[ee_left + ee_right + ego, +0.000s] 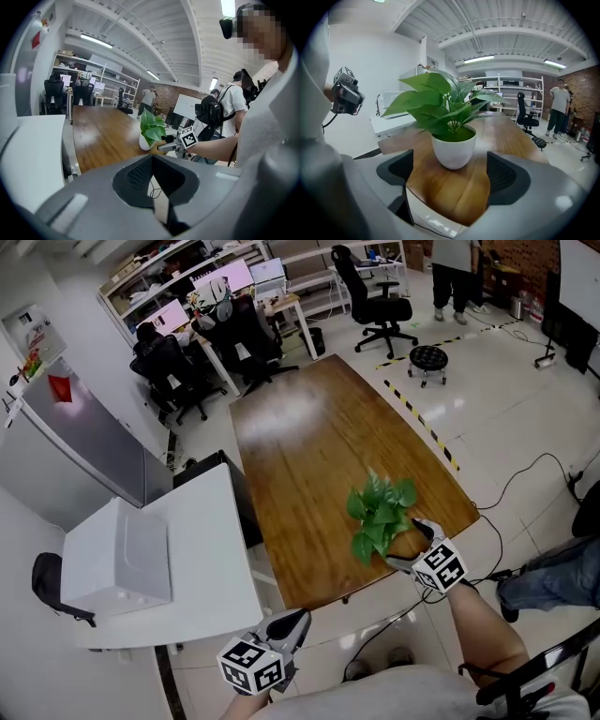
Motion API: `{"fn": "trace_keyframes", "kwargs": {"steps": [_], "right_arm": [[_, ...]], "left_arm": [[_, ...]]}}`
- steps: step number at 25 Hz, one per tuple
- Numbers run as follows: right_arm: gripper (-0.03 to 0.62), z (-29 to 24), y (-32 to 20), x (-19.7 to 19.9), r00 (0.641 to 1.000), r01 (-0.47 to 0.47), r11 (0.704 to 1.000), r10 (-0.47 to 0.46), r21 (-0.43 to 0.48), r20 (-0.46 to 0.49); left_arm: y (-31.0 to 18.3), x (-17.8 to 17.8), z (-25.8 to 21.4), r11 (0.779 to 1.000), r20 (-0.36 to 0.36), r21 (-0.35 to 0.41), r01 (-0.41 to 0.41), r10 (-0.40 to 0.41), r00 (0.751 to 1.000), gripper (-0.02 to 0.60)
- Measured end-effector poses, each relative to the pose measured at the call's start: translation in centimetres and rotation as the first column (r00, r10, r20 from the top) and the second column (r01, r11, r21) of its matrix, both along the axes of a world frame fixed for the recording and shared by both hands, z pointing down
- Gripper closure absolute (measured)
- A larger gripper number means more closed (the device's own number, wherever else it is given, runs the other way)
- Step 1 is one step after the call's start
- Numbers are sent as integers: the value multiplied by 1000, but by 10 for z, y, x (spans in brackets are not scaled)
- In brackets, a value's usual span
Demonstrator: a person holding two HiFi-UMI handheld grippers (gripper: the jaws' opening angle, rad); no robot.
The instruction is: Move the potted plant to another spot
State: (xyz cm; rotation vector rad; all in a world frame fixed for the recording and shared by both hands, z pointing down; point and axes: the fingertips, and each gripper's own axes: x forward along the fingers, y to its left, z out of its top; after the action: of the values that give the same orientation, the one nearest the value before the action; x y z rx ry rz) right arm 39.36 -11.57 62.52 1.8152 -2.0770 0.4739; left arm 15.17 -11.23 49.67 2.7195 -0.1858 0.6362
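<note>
Your right claw [450, 161] is spread wide and grips nothing. The round white ceramic pot of the green leafy potted plant [453, 143] stands just ahead of its black pads, in the gap, with bare wood showing on either side, so neither pad touches it. Your left claw [152, 158] is clenched, jaws tip to tip with nothing between them, and it is held low off the near end of the table, well apart from the plant.

The plant stands upright on the long brown wooden table [309, 427], near the end closest to you and toward its right edge.

Counted: one potted plant, two claws, one wooden table. A white desk [202, 549] stands just left of it with one white box [117, 559] on top. The head view also shows three black office chairs and one round black stool [428, 357].

From the head view the leaves cover the pot entirely; only the two gripper views show its white body. The left gripper view shows your right claw from the side, a jaw reaching in level with the pot's base. The right gripper view shows your left claw at its left edge. It also shows two people standing far off at the right, where the head view shows only one.
</note>
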Motion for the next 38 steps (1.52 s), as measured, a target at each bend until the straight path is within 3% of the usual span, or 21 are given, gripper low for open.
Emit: {"fn": "trace_keyframes", "kwargs": {"steps": [8,18,25,38], "right_arm": [[111,19,-37,5,999,8,1000,-9,-12,-41],[98,33,-61,1,1000,19,1000,-19,-20,-22],[129,36,-68,1,999,19,1000,-19,-8,-28],[126,35,-71,-1,999,15,1000,-15,-6,-42]], "left_arm": [[-11,1,5,1000,17,5,10,-10,1000,584],[-21,0,7,1000,25,7,24,-24,999,584],[-24,-3,5,999,31,15,40,-40,999,584],[-28,-6,5,999,32,13,49,-50,998,584]]}}
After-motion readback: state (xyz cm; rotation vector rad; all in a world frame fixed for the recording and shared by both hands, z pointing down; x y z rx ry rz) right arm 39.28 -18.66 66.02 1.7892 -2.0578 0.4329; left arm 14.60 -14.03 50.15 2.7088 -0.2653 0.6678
